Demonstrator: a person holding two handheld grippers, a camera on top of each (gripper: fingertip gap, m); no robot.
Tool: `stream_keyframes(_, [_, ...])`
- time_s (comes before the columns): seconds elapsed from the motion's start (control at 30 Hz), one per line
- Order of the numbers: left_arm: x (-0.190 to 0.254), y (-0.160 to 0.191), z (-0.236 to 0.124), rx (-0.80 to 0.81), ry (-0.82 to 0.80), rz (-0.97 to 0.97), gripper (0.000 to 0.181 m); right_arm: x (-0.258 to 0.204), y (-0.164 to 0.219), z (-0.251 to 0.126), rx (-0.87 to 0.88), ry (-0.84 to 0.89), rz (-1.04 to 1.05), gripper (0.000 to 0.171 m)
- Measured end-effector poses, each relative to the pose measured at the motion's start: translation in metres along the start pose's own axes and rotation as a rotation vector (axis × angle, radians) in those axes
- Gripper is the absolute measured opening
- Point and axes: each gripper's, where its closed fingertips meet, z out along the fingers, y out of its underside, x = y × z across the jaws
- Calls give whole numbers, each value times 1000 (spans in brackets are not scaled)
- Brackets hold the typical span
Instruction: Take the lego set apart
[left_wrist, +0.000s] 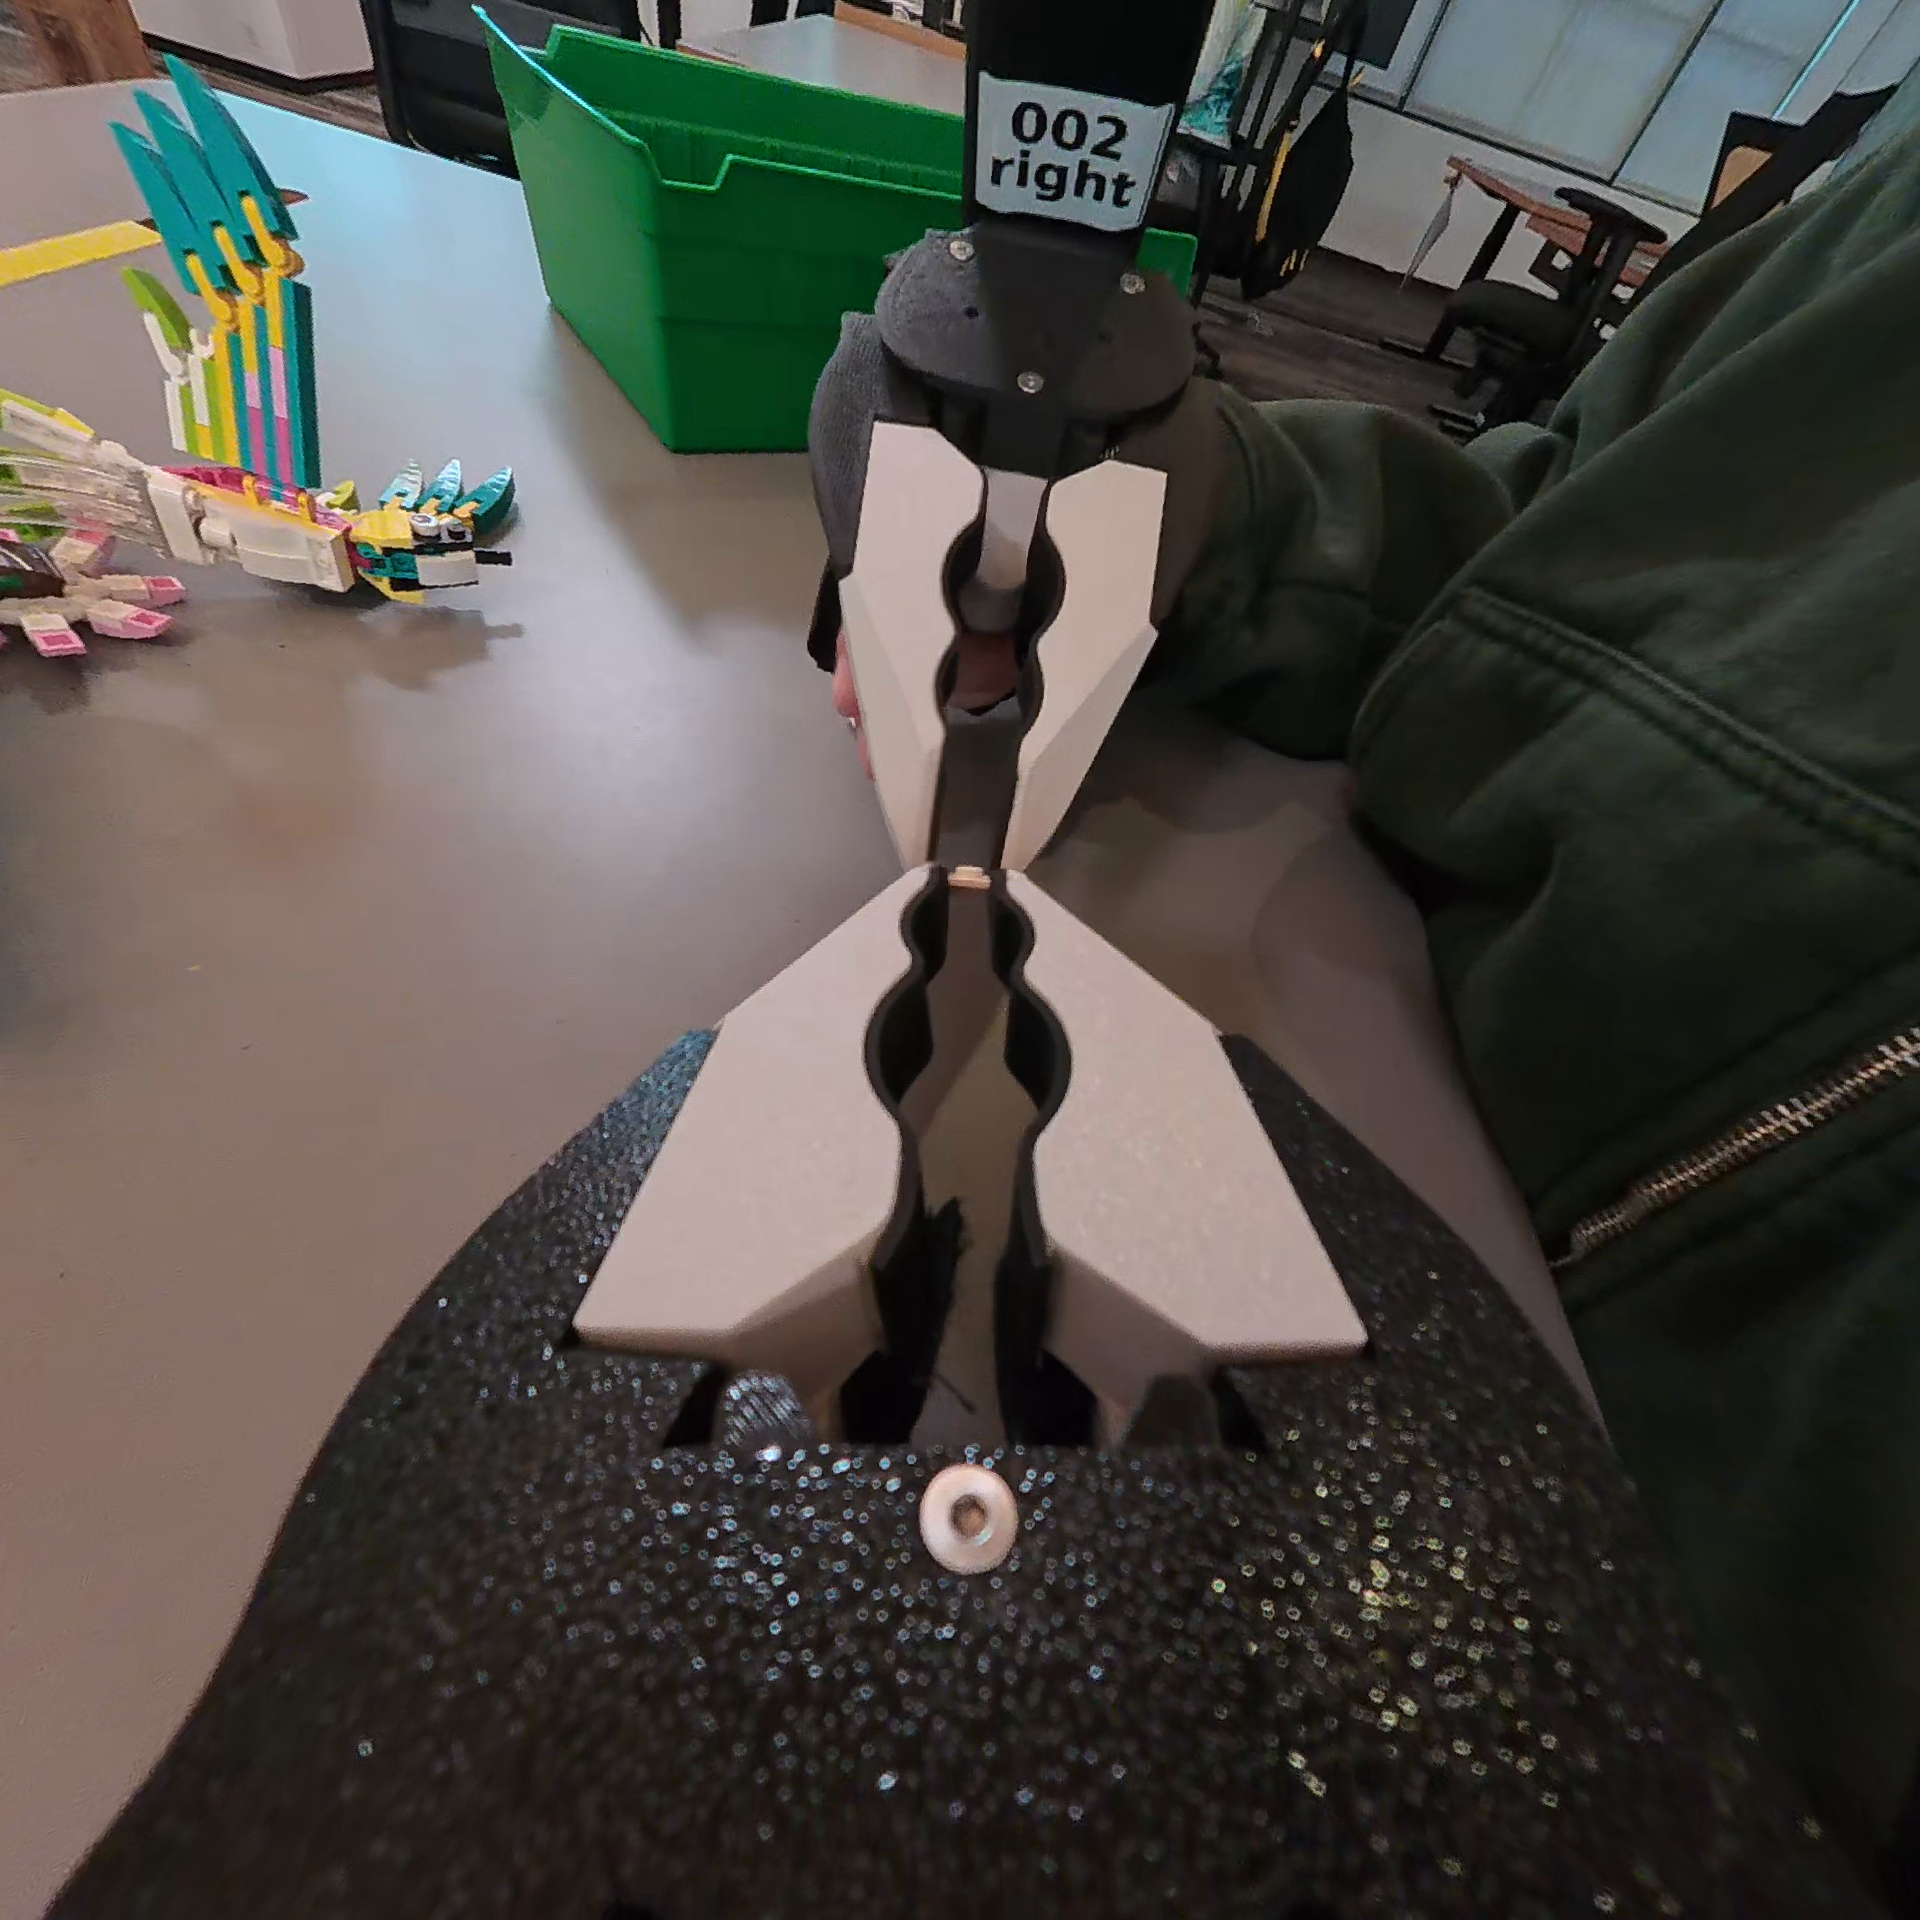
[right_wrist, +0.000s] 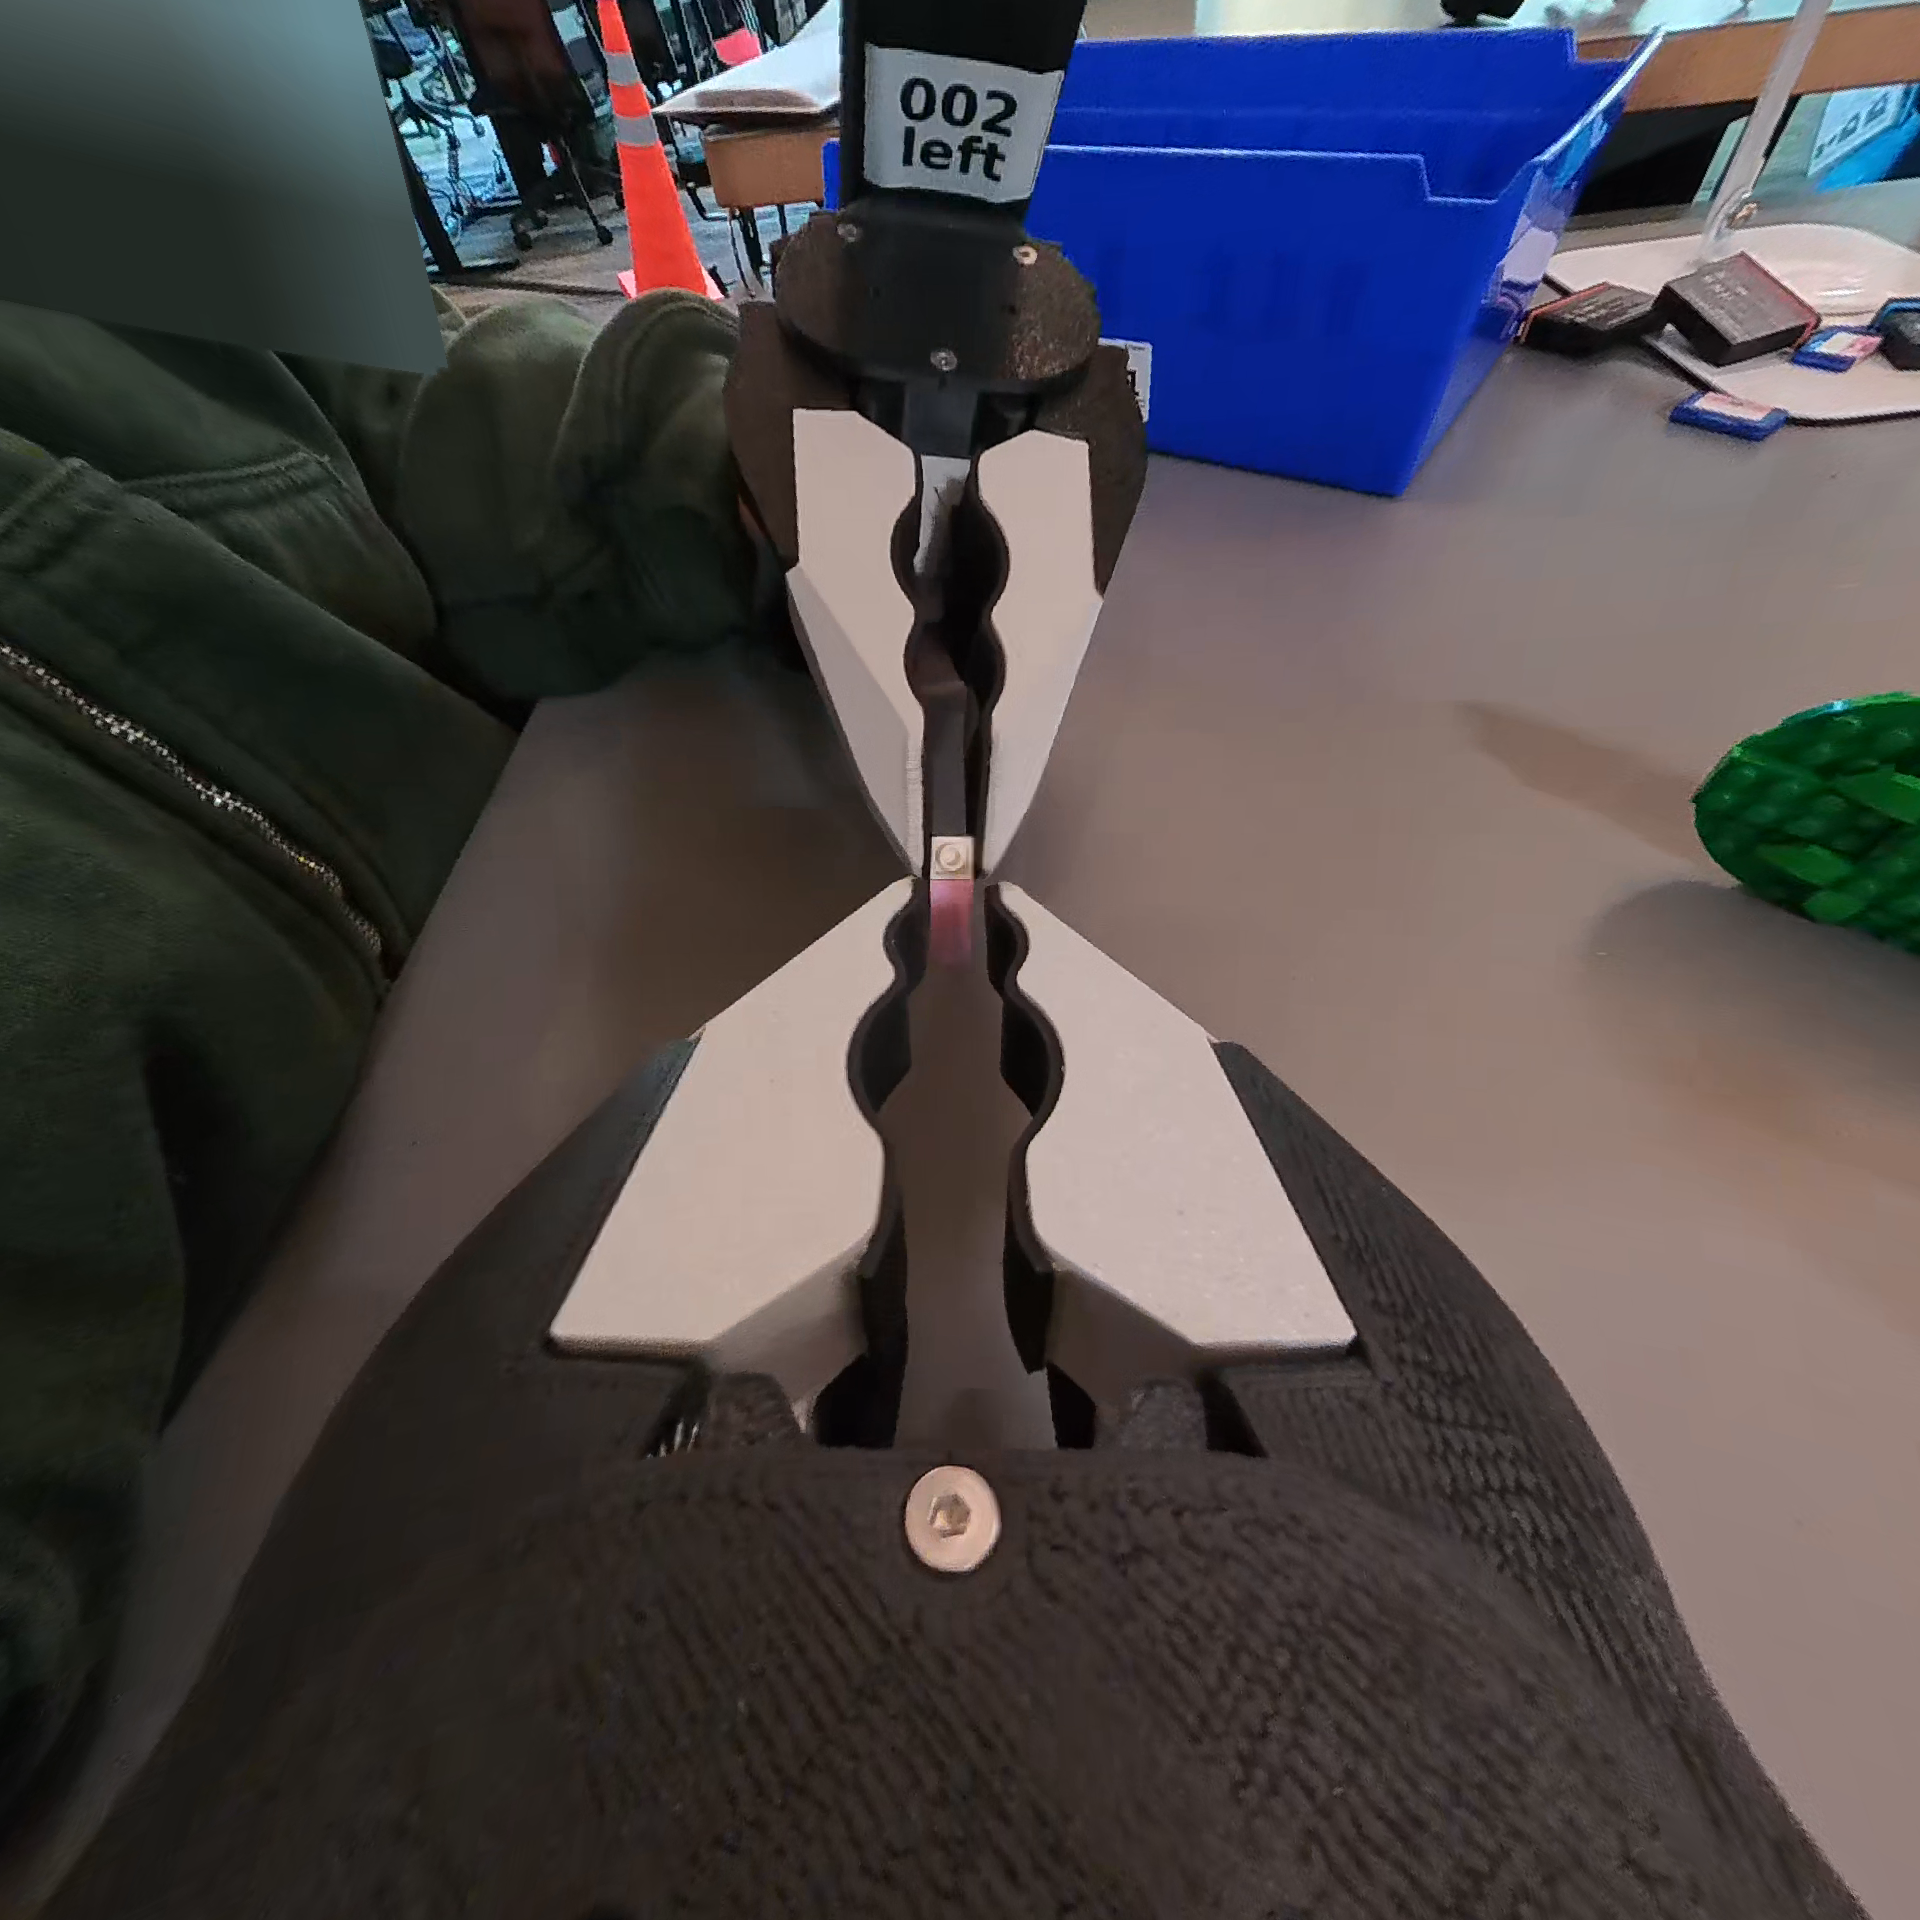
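Observation:
My two grippers meet tip to tip above the grey table. My left gripper is shut on a small white lego piece. In the right wrist view my right gripper is shut on a pink lego piece. The white studded piece sits at the pink piece's far end, between the left gripper's tips. The two pieces touch. The rest of the lego set, a colourful bird model with teal wings, stands on the table far to the left.
A green bin stands behind the grippers in the left wrist view. A blue bin stands at the back in the right wrist view. A green lego chunk lies at the right. A person's green jacket is close by. Left and right tips are no more than a few centimetres apart. The colourful bird model is about 25 cm from both grippers' fingertips.

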Motion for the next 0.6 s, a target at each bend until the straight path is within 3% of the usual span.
stream_keyframes(0.47, [1,-9,-8,-9,-64,109,6,-3,-17,-5,66,19,-73,5])
stream_keyframes(0.53, [-30,26,-19,-216,-237,185,6,0,-40,-23,210,24,-47,4])
stream_keyframes(0.6, [-15,16,-21,-87,-121,76,6,11,-52,-49,287,86,-36,4])
